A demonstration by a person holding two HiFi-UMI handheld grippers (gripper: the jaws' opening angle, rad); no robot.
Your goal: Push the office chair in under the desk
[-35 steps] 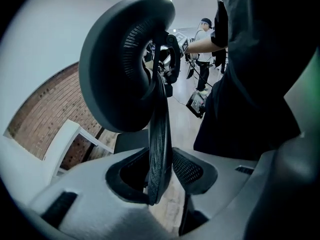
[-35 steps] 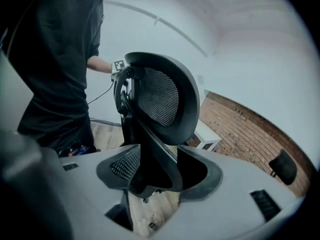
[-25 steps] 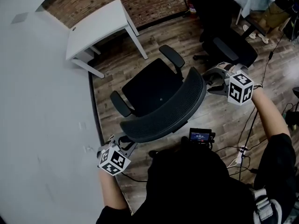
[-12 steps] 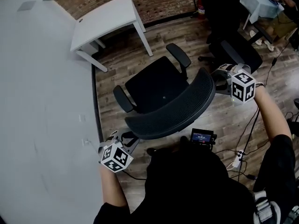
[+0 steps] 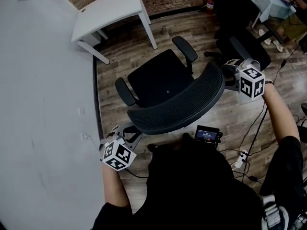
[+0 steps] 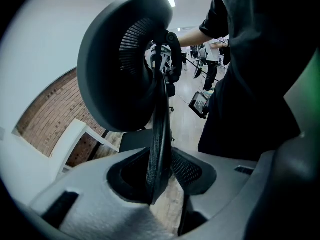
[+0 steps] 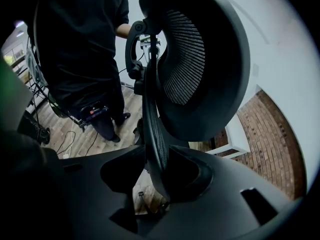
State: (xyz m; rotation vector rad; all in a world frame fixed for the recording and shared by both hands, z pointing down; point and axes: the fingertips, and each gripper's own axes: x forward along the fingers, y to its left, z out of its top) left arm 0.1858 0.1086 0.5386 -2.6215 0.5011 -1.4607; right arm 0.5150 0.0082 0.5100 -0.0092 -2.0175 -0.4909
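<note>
The office chair is standing on the wood floor, well apart from the white desk, which is lying ahead of it, toward the top left of the head view; bare floor is showing between the seat and the desk's near legs, so the push is not yet done.

The curved mesh backrest is running from lower left to upper right, and its long axis is sitting roughly parallel to the desk's near edge; the seat is facing away from the person and toward the desk, so the chair is already looking fairly well lined up.

The left hand-held gripper is clamping the backrest's left end; its own view is showing the thin rim pinched between the two pads. The right hand-held gripper is holding the opposite end; its jaws have just been closing, and the rim is sitting between them with the pads pressing on it.

From both hand-held grippers the desk is lying forward, beyond the backrest and the seat; neither hand is looking clearly nearer to it. The grey wall is running close along the left side, so I am judging that the coming push is calling for both hands driving evenly, straight along the seat's facing, with the left end kept off that wall.
</note>
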